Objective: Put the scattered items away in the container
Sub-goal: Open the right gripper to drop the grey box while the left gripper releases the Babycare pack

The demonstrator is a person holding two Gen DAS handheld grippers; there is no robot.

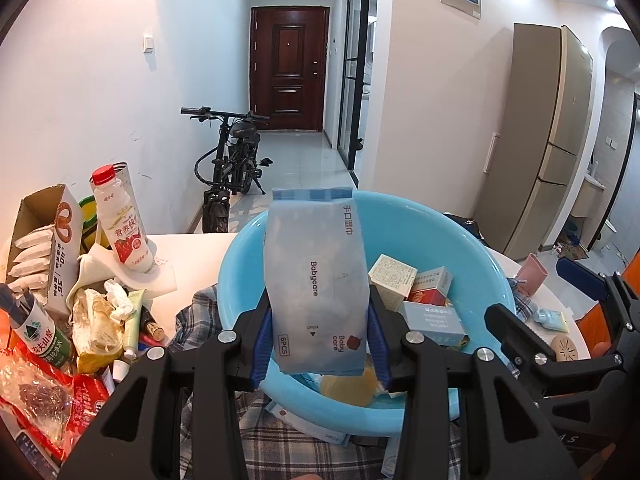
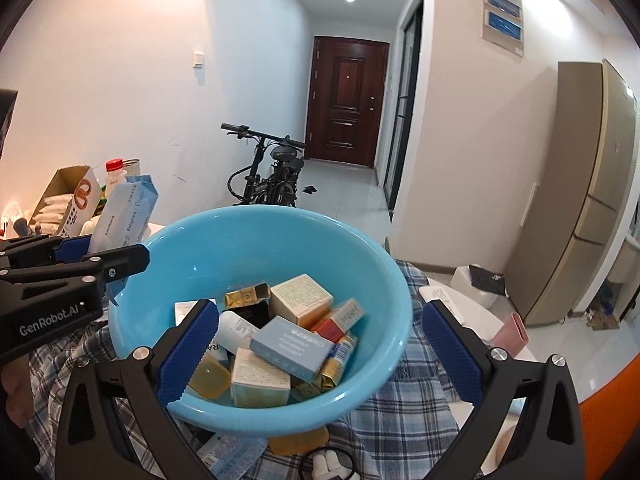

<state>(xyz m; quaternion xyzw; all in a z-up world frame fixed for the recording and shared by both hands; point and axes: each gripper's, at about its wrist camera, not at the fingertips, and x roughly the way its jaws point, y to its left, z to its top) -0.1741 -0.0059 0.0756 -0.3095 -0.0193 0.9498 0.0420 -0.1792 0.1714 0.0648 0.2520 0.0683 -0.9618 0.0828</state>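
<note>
Left wrist view: close above blue basin (image 1: pixel 472 248), near rim, facing down hallway toward brown door (image 1: pixel 289 68). Right wrist view: further right, slightly higher, looking into basin (image 2: pixel 248 240), same heading. Shared: basin, door (image 2: pixel 347 102), bicycle (image 1: pixel 232 160) (image 2: pixel 268 176), fridge (image 1: pixel 548 136) (image 2: pixel 580 184), plaid cloth (image 1: pixel 280 440) (image 2: pixel 400 412).

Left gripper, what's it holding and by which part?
The left gripper holds a Babycare wipes pack by its lower side edges, above the blue basin. The right gripper is open, holding nothing.
</note>
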